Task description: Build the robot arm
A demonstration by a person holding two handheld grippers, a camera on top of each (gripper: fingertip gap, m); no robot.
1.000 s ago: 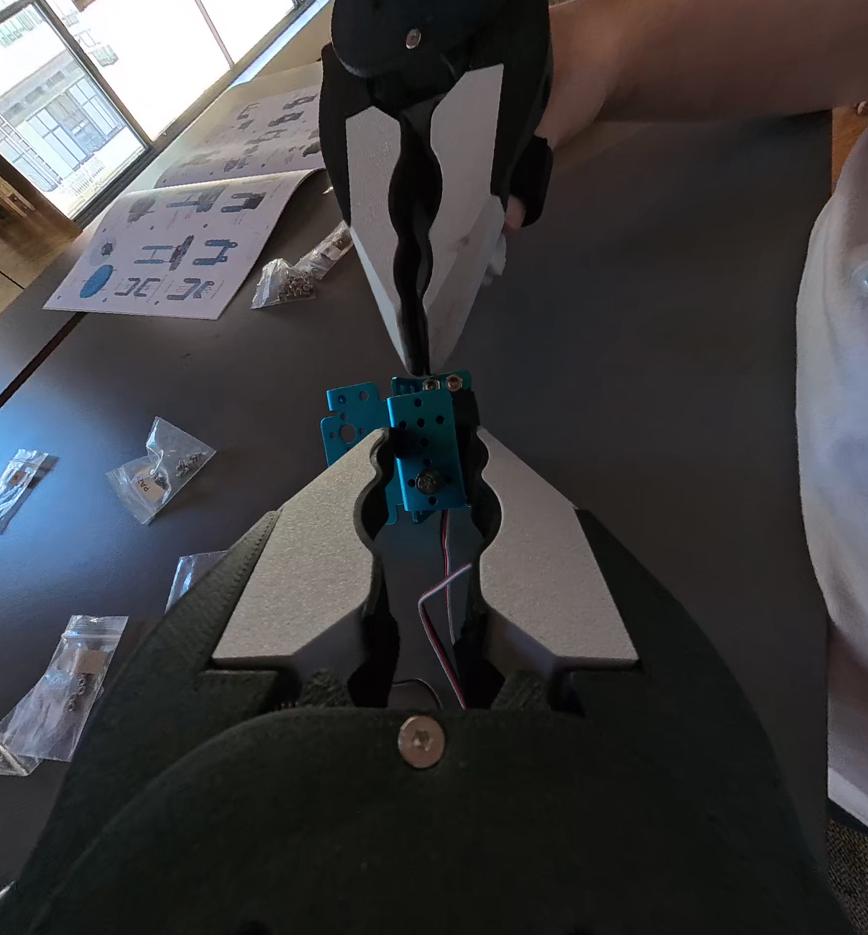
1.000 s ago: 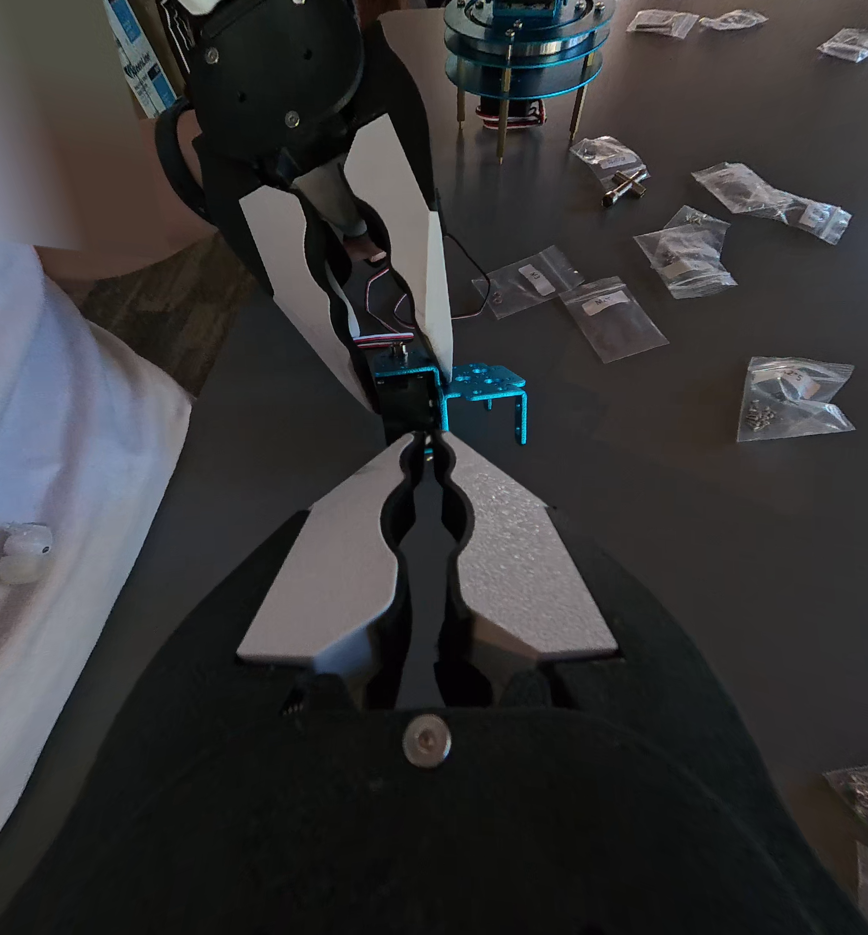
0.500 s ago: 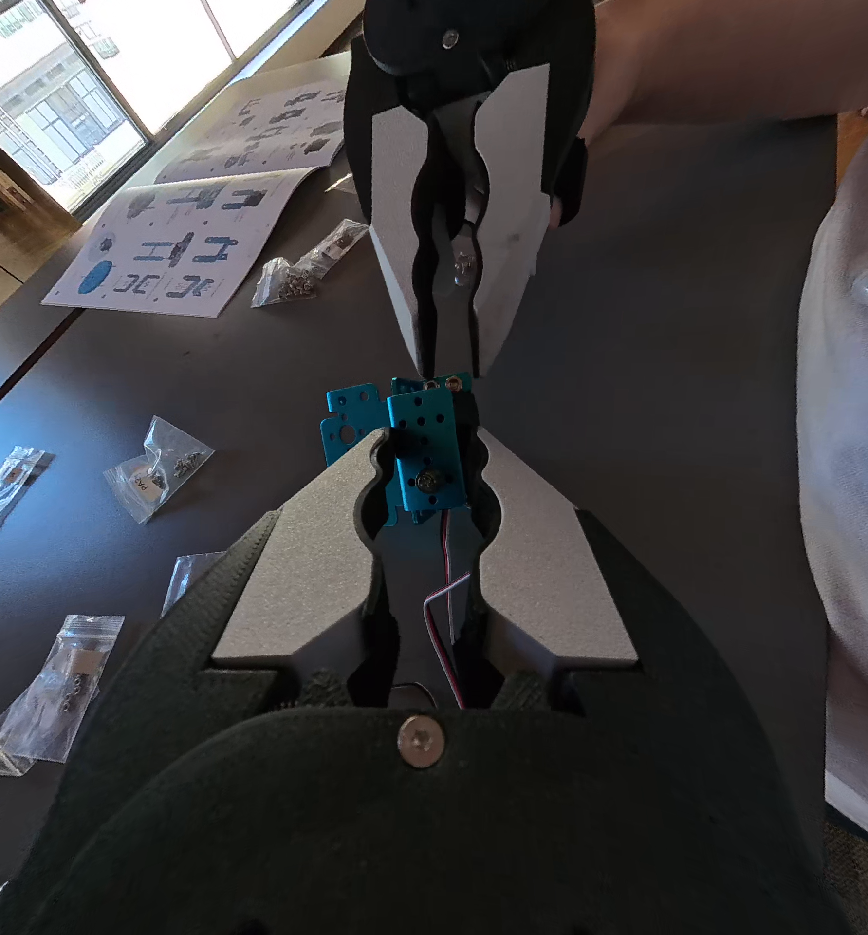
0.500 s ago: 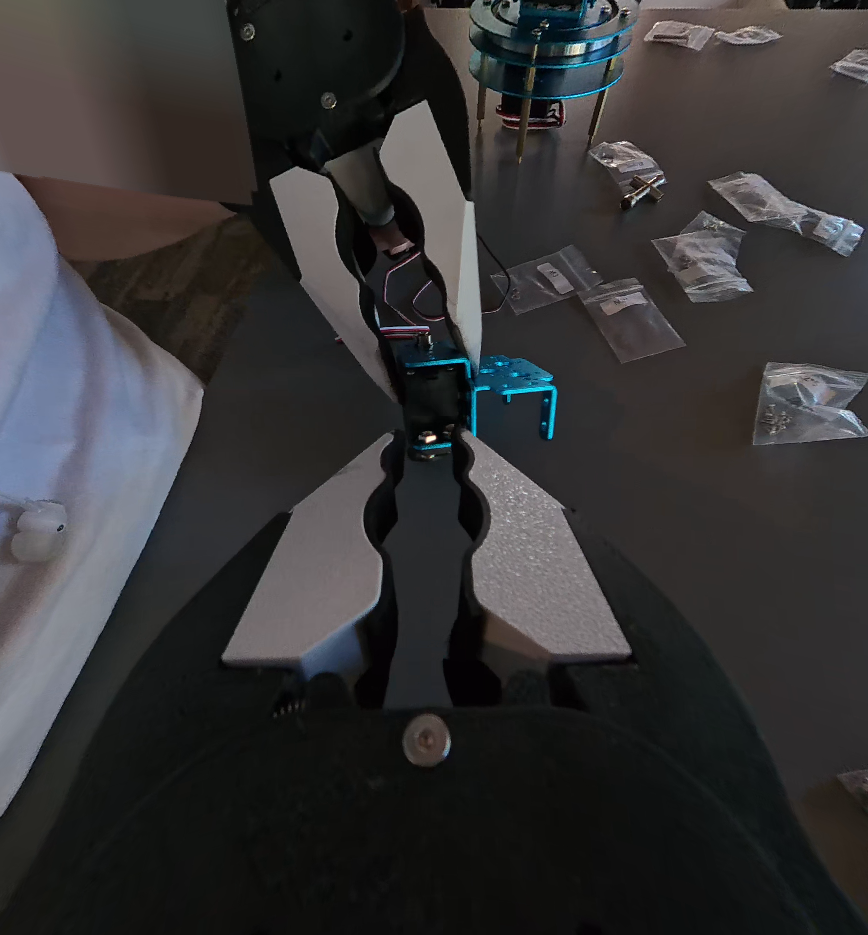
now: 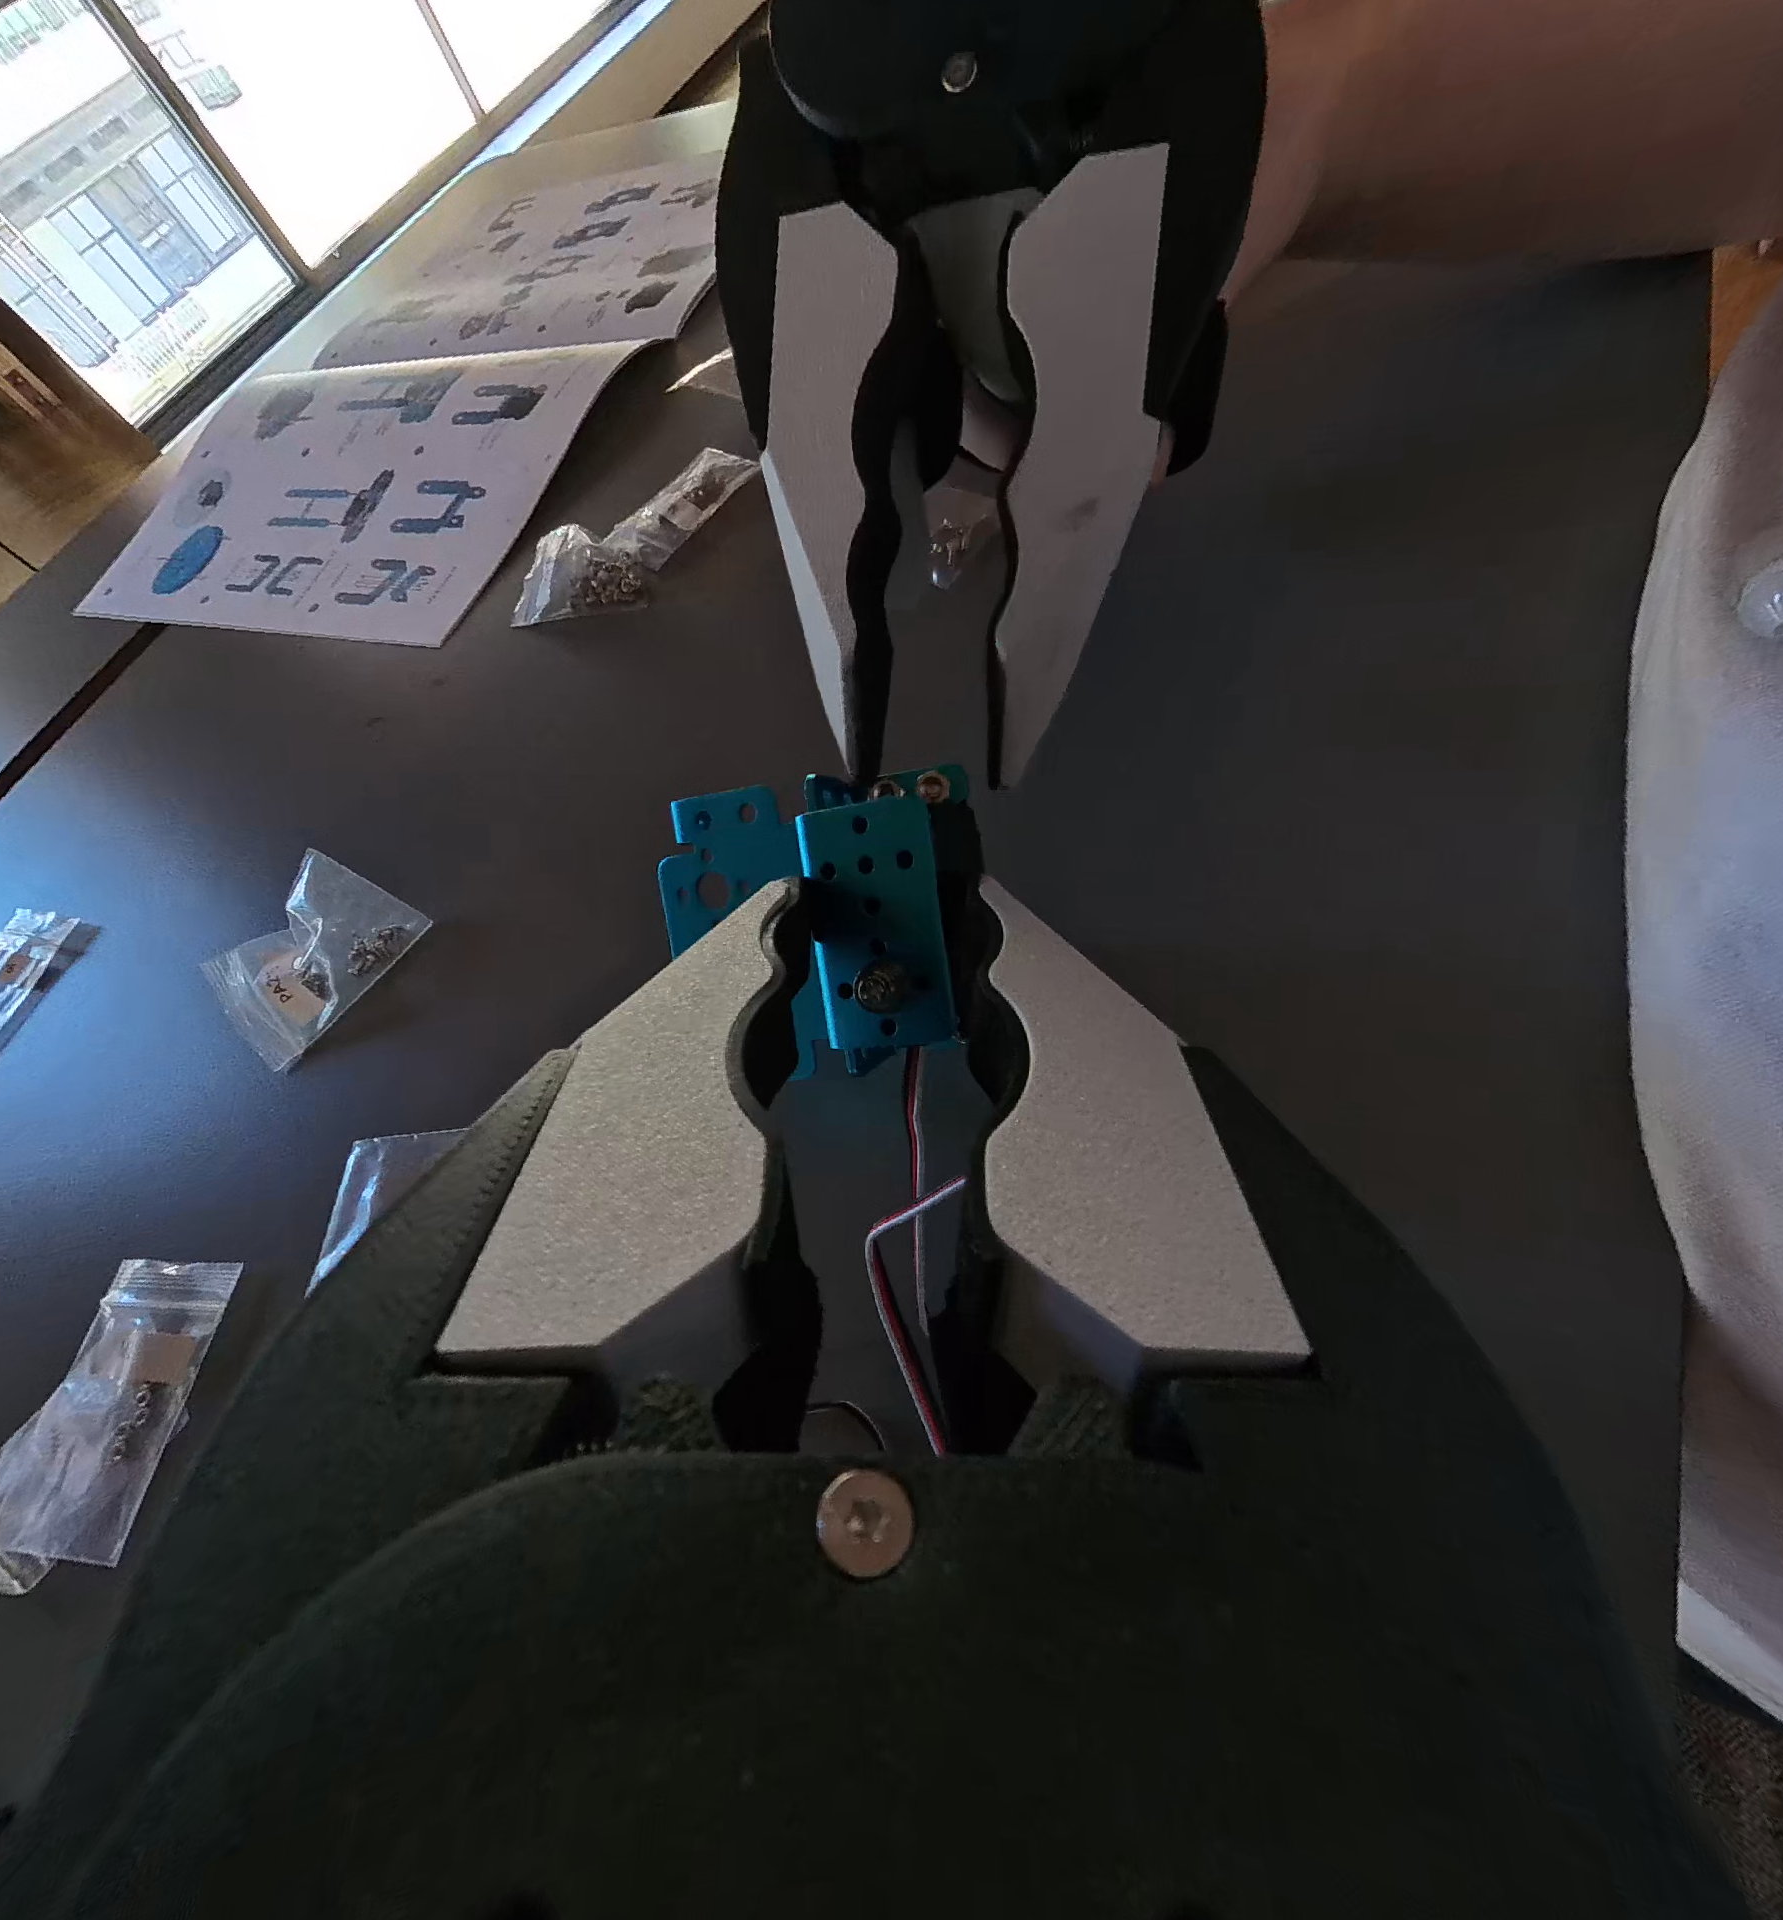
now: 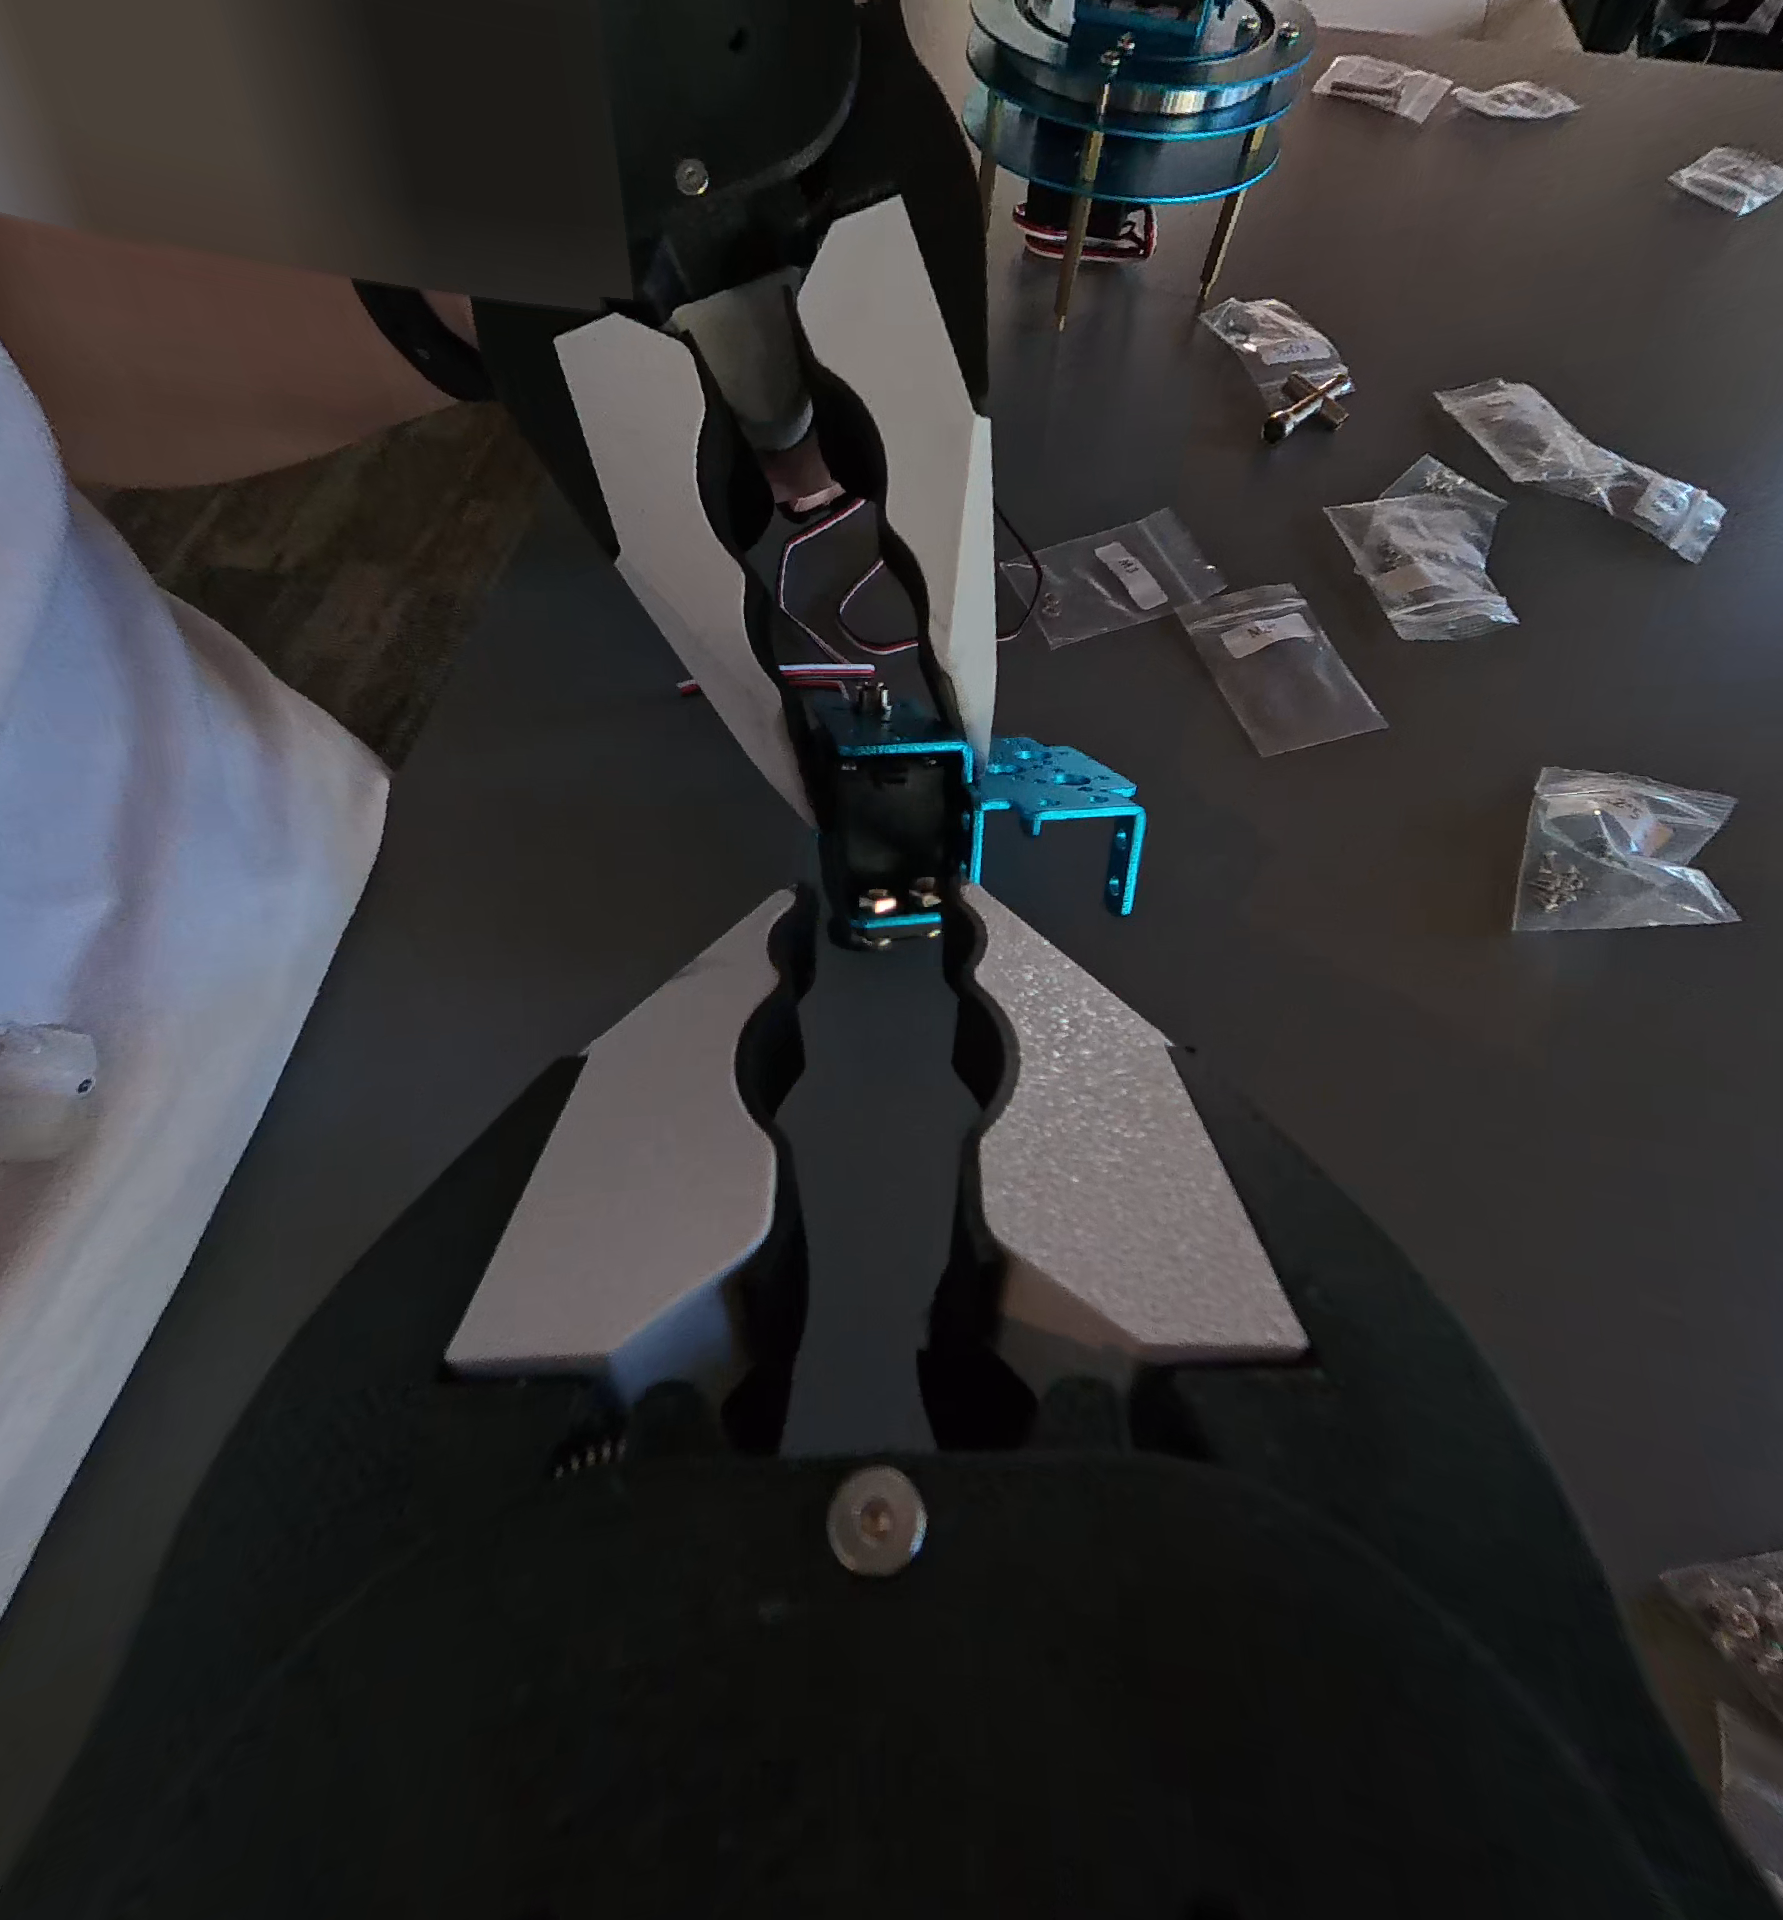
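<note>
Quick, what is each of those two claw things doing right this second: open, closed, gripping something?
Left gripper: shut on the blue servo bracket.
Right gripper: open, its tips on either side of the bracket's near end, holding nothing.

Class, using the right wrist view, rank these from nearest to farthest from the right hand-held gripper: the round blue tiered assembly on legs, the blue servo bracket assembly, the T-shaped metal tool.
1. Blue servo bracket assembly, at the right hand-held gripper fingertips.
2. T-shaped metal tool, upper right, among bags.
3. Round blue tiered assembly, at the top, farthest.
</note>
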